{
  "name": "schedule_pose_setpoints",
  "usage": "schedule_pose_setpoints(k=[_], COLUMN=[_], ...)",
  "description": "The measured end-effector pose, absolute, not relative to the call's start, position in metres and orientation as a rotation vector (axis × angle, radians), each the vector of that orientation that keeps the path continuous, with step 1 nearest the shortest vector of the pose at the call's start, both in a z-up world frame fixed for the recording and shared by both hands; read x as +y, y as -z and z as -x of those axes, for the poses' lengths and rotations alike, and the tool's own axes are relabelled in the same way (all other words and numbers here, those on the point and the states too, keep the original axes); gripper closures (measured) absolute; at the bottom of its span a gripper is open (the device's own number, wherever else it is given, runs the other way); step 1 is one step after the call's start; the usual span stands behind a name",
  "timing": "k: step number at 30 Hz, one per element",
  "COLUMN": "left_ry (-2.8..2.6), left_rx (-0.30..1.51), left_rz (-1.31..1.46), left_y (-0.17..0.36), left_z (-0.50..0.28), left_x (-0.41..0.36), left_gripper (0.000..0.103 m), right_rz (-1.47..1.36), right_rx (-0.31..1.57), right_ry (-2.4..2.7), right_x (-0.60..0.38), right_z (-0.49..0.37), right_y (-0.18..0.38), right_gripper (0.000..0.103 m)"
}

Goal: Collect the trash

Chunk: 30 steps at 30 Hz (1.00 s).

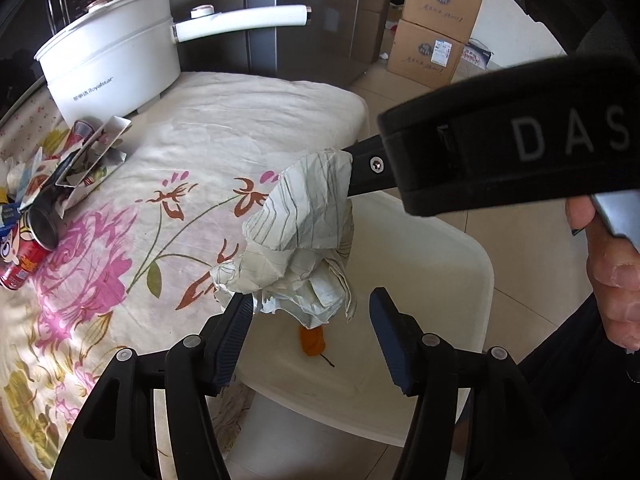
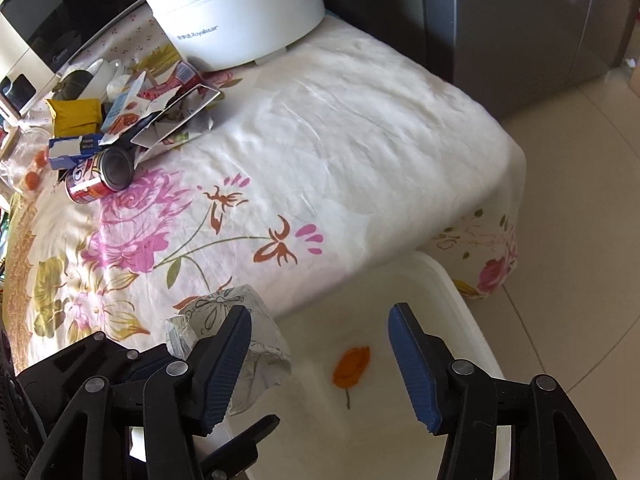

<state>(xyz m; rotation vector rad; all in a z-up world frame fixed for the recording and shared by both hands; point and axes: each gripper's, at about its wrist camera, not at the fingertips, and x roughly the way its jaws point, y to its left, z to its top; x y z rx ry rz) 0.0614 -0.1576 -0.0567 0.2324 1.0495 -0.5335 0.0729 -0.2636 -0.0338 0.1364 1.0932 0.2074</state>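
Left claw [image 1: 312, 312] stands wide, pads clear of the crumpled paper [image 1: 300, 240], which hangs just ahead of its left finger; nothing is gripped. Right claw [image 2: 320, 344] is likewise wide and empty; in the left wrist view its finger lies against the top of the paper, and whether that contact still bears the wad cannot be told. The paper sits above the near edge of the white bin [image 2: 472, 312], which stands against the bench [image 1: 248, 120] and already contains an orange scrap [image 2: 352, 366]. Judgement: this is the release step. To do it well, keep both claws wide, draw them apart sideways, not upward, so the paper frees itself and drops inside the rim, not onto the floral cloth [image 2: 132, 236]. Farther off, a drink can [image 2: 100, 176], torn cartons [image 2: 160, 120] and a white Royalstar pot [image 2: 240, 16] remain on the bench; the can and cartons await collection.
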Motion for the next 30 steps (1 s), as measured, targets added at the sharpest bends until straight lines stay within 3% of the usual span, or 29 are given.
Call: schedule_pose_setpoints(k=[16,30], left_ry=[0.522,0.294], left_rx=[1.014,1.03], left_rz=[-0.276,-0.054], left_y=[0.043,0.011], left_z=[-0.057,-0.117], left_x=[-0.157,-0.065], left_gripper=[0.039,0.039], right_rz=[-0.241,-0.218], right_rx=[1.137,1.066], right_ry=[-0.029,-0.101], right_x=[-0.307,-0.282], right_z=[-0.083,-0.089], right_y=[0.044,0.028], right_gripper=[0.033,0.028])
